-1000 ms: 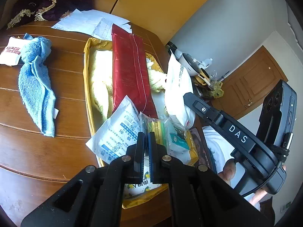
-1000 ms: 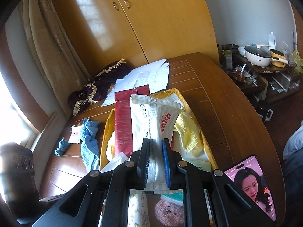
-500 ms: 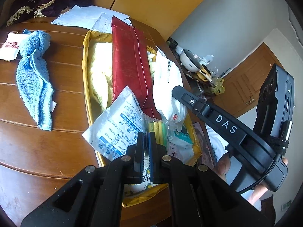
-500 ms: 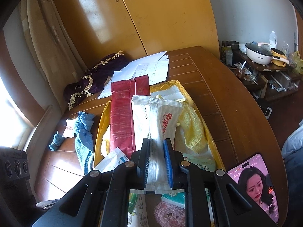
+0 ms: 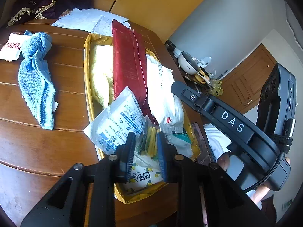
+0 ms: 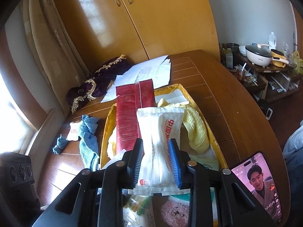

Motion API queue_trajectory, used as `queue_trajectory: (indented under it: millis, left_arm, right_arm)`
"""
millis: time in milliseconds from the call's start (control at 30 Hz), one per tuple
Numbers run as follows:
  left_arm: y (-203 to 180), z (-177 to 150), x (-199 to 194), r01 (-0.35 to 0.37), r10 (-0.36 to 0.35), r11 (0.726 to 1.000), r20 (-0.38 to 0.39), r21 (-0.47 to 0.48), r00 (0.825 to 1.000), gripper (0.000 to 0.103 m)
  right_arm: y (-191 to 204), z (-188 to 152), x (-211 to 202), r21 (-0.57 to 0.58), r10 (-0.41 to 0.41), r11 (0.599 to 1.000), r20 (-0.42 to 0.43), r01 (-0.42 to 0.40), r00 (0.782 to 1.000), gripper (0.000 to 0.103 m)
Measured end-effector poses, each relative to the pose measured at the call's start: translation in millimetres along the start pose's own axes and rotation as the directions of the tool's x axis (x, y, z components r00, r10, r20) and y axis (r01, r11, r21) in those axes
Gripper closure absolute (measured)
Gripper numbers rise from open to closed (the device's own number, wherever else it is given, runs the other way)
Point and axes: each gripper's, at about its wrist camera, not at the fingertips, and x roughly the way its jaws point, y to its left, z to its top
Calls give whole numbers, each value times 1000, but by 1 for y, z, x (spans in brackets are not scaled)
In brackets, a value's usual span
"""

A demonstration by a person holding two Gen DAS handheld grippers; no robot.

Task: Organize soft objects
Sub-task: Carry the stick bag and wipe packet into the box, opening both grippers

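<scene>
A yellow tray on the wooden table holds a long red pack, a yellow towel, a blue-printed white pack and a yellow-striped pack. My left gripper is open over the tray's near end, fingers either side of the striped pack. My right gripper is open, with the white packet still between its fingers. That white packet lies in the tray beside the red pack. A blue towel lies on the table left of the tray.
A small white sachet touches the blue towel's far end. Loose papers and a purple fringed cloth lie beyond the tray. A lit phone rests near the table's right edge. A wooden wardrobe stands behind.
Both grippers have opened. The left was shut and now stands apart over the striped pack. The right has lowered the white packet into the tray and widened around it.
</scene>
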Motion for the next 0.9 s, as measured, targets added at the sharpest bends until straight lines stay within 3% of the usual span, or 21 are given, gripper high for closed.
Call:
queue_trajectory:
  millis: [67, 233, 300, 600, 900]
  left_arm:
    - [-1, 0, -3, 6, -6, 1000, 16, 10, 1000, 64]
    - [-4, -2, -9, 8, -10, 999, 42, 34, 999, 57]
    - [-4, -2, -10, 14, -16, 999, 45, 38, 999, 53]
    - [5, -1, -25, 23, -26, 999, 107, 31, 994, 43]
    - [33, 3, -40, 18, -14, 999, 148, -29, 989, 41]
  right_arm:
    - [2, 0, -4, 0, 4, 1000, 11, -4, 1000, 71]
    - [6, 0, -12, 5, 29, 1000, 31, -29, 999, 67]
    - [8, 1, -14, 4, 37, 999, 40, -37, 999, 59]
    - [21, -1, -20, -26, 71, 997, 66, -70, 995, 50]
    - [39, -5, -20, -59, 119, 991, 51, -116, 992, 45]
